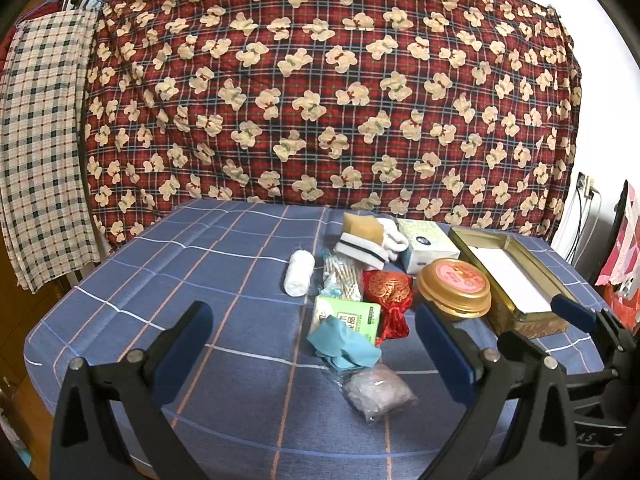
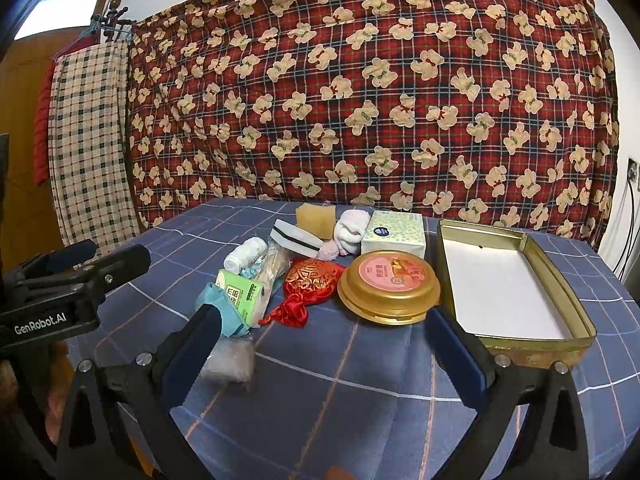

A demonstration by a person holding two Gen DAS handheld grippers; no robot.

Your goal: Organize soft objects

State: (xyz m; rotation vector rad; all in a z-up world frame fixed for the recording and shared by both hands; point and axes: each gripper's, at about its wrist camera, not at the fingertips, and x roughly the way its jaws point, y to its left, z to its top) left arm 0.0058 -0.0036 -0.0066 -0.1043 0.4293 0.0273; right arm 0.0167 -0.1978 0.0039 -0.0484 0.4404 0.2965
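Note:
Soft items lie clustered on the blue plaid table (image 1: 160, 280): a teal cloth (image 1: 344, 346), a clear bag of pale stuff (image 1: 378, 392), a green tissue pack (image 1: 352, 316), a red embroidered pouch (image 1: 388, 292), a white roll (image 1: 299, 272), cotton swabs (image 1: 340, 276), socks (image 1: 394, 240) and a sponge (image 1: 362, 226). An open gold tin (image 2: 504, 280) with a white bottom stands to the right. My left gripper (image 1: 314, 340) is open just before the teal cloth. My right gripper (image 2: 324, 340) is open in front of the round gold tin (image 2: 388, 286).
A tissue box (image 2: 394, 234) stands behind the round tin. A red bear-print quilt (image 1: 320, 92) hangs behind the table, a checked cloth (image 1: 40, 140) at left. The left gripper's body (image 2: 60, 292) shows at the left of the right wrist view.

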